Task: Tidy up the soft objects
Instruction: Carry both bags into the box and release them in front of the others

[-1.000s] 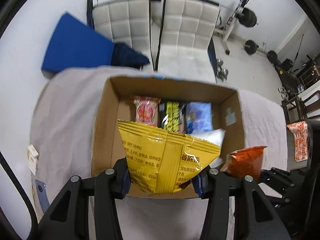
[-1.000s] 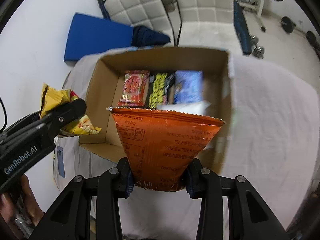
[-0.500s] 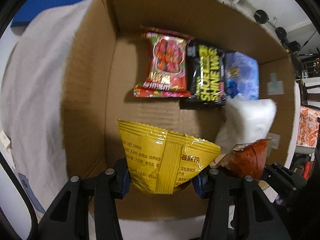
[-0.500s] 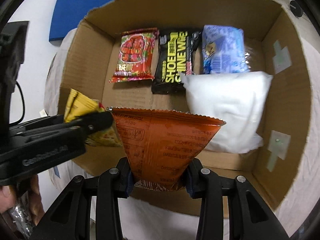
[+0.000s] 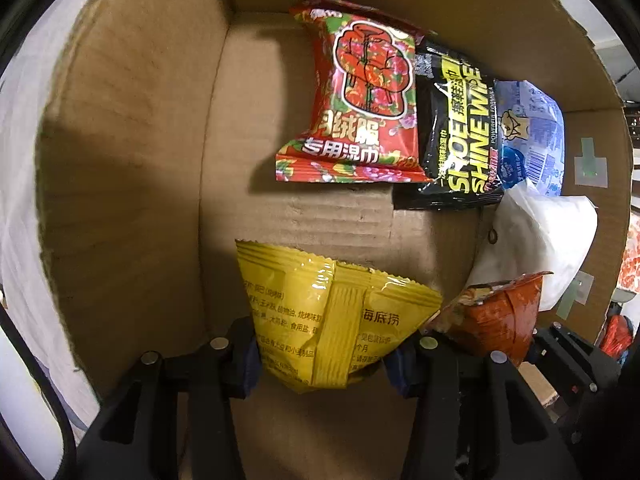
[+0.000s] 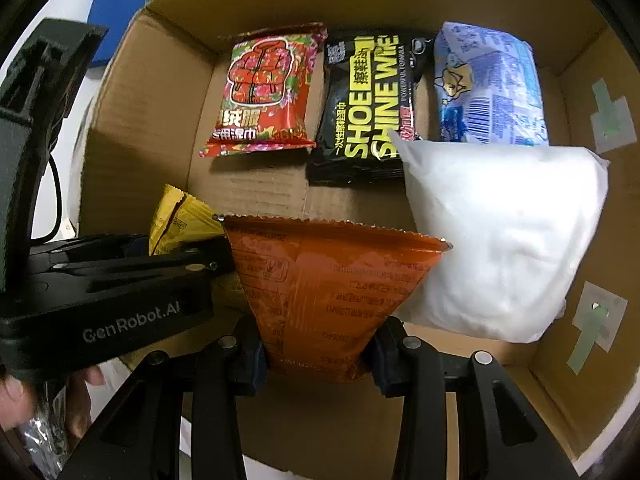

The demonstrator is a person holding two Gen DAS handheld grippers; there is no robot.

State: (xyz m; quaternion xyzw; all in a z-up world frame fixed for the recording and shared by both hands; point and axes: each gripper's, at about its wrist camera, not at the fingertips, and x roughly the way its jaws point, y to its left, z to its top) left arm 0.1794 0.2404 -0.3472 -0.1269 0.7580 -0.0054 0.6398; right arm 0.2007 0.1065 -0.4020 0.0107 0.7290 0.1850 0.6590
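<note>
Both grippers have come down into the cardboard box (image 6: 132, 128). Left gripper (image 5: 324, 354) clamps the yellow packet (image 5: 328, 320), right gripper (image 6: 318, 350) the orange packet (image 6: 328, 292); next, release both near the front wall.

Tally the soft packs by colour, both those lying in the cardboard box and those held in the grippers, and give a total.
Red floral wipes pack: 1
Black shoe shine wipes pack: 1
Blue-and-white tissue pack: 1
White plain pillow pack: 1
Yellow foil snack bag, in the left gripper: 1
Orange foil snack bag, in the right gripper: 1
Total: 6
</note>
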